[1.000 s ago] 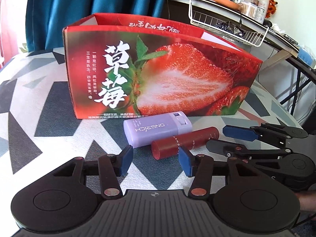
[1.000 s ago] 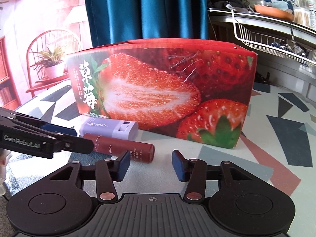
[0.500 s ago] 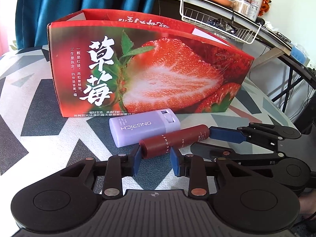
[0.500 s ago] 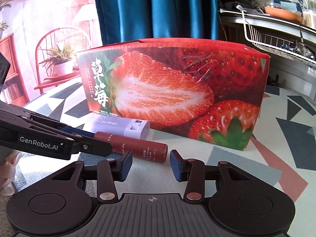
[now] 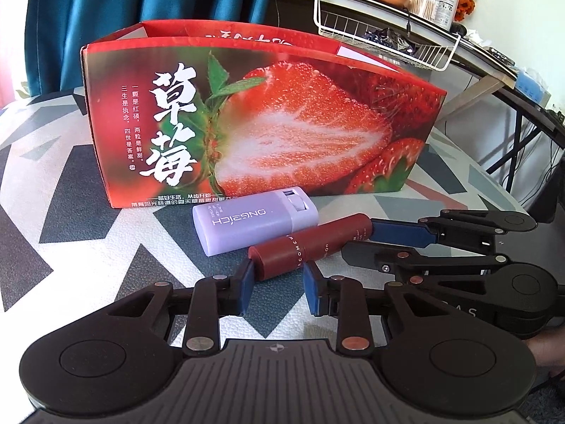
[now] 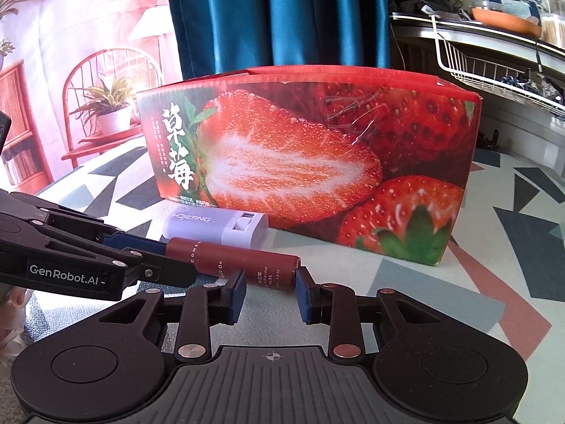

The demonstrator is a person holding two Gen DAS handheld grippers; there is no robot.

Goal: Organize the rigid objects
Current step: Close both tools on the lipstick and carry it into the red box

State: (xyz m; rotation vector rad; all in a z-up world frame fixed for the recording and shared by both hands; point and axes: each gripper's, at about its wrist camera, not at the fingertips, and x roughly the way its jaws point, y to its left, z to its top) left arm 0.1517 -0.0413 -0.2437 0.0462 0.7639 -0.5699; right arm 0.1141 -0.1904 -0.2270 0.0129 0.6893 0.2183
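Both open grippers, left [image 5: 277, 284] and right [image 6: 270, 291], have closed in to bracket opposite ends of the maroon tube [image 5: 310, 245], ungripped.

Strawberry box [image 5: 261, 130] — "草莓"; lilac case [image 5: 254, 224] — "ONGEICH"; left gripper [image 6: 176, 265] — "GenRobot.AI"

A dark red tube [image 5: 310, 247] lies on its side on the patterned tabletop, with pale lettering along its length. Just behind it, touching or nearly so, a lilac case [image 5: 254, 221] lies flat, white lettering up. Behind both stands an open-topped strawberry-printed box [image 5: 261, 120], upright, close to the case.
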